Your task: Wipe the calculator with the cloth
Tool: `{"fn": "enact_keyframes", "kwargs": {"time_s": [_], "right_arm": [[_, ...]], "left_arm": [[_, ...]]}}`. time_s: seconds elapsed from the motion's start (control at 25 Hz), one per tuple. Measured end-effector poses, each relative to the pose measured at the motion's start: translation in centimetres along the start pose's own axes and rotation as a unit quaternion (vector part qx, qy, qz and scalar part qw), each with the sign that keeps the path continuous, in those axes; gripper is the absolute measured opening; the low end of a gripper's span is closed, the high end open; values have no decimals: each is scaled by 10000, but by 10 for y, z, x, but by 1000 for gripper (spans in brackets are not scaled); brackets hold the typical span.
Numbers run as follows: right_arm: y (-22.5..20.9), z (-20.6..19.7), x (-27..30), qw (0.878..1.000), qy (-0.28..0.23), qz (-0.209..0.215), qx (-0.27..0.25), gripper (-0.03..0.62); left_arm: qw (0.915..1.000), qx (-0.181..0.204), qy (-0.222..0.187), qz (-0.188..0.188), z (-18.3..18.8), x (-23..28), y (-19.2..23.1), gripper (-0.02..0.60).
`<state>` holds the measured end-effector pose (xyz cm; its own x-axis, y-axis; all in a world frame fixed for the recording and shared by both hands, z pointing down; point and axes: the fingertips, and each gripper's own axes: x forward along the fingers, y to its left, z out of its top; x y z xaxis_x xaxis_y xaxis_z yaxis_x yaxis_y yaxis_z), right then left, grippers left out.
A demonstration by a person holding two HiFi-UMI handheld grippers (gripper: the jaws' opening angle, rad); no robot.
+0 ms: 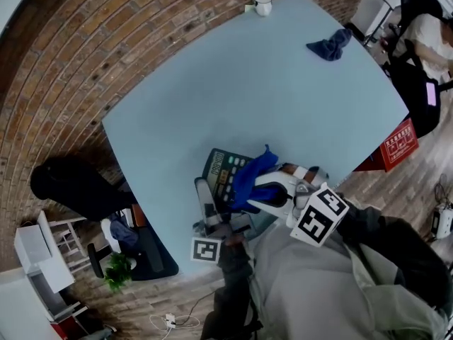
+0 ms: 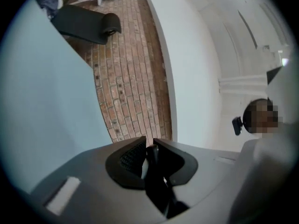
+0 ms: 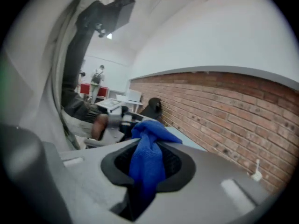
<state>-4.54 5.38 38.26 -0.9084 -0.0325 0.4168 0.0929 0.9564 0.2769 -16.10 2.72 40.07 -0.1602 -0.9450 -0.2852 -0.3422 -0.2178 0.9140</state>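
Head view: the calculator [image 1: 222,170] is at the near edge of the pale blue desk [image 1: 212,83], just in front of me. It has a dark body and rows of pale and orange keys, and its face is tilted towards the camera.
Cloth: the bright blue cloth [image 1: 250,180] is bunched over the calculator's right half and touches it; one corner sticks up.
Right claw: my right claw [image 3: 147,148] is pinched on the cloth. In the right gripper view the fabric fills the gap between the jaws and spills out past their tips.
Left claw: my left claw [image 2: 148,142] has its jaws almost together on a thin dark slab seen edge-on. In the head view this claw meets the calculator's left edge, so I read it as clamped on the calculator.
Marker cubes: one sits on each claw, close to my grey sleeves.
Second cloth: a darker blue cloth [image 1: 330,44] lies crumpled near the desk's far right edge, well apart from the calculator.
Mug: a white mug [image 1: 262,4] with a spoon in it stands at the far edge.
Floor: brick paving [image 1: 64,76] runs round the desk. A black chair [image 1: 71,184] is at the left and a red box [image 1: 398,144] at the right.
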Motion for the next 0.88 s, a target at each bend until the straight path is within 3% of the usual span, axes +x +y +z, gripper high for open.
{"fn": "enact_keyframes", "kwargs": {"time_s": [0.08, 0.16, 0.28, 0.4, 0.52, 0.68, 0.76, 0.88], "right_arm": [[-25, -14, 3, 9988, 213, -226, 387, 69], [-27, -15, 10, 9983, 288, -166, 486, 69], [6, -6, 20, 9990, 217, 309, 257, 69], [24, -13, 24, 9962, 53, 735, 456, 69], [-5, -43, 30, 9903, 43, 442, 1318, 69], [-41, -97, 40, 9636, 66, -110, 2670, 71], [-41, -118, 38, 9538, 214, -245, 2986, 71], [-27, -135, 35, 9524, 554, -168, 2994, 71]], "left_arm": [[9992, 345, 200, -101, -7, 4, -9, 46], [9972, 638, 377, -134, -14, 8, -12, 49], [9902, 1188, 732, -11, -21, 8, -6, 46], [9874, 1247, 971, -22, -28, 3, 1, 46], [9842, 1307, 1192, -13, -38, -2, 10, 51], [9779, 1471, 1466, 238, -45, -8, 32, 51], [9757, 1514, 1555, 290, -47, -10, 40, 51], [9739, 1596, 1570, 380, -44, -9, 57, 49]]}}
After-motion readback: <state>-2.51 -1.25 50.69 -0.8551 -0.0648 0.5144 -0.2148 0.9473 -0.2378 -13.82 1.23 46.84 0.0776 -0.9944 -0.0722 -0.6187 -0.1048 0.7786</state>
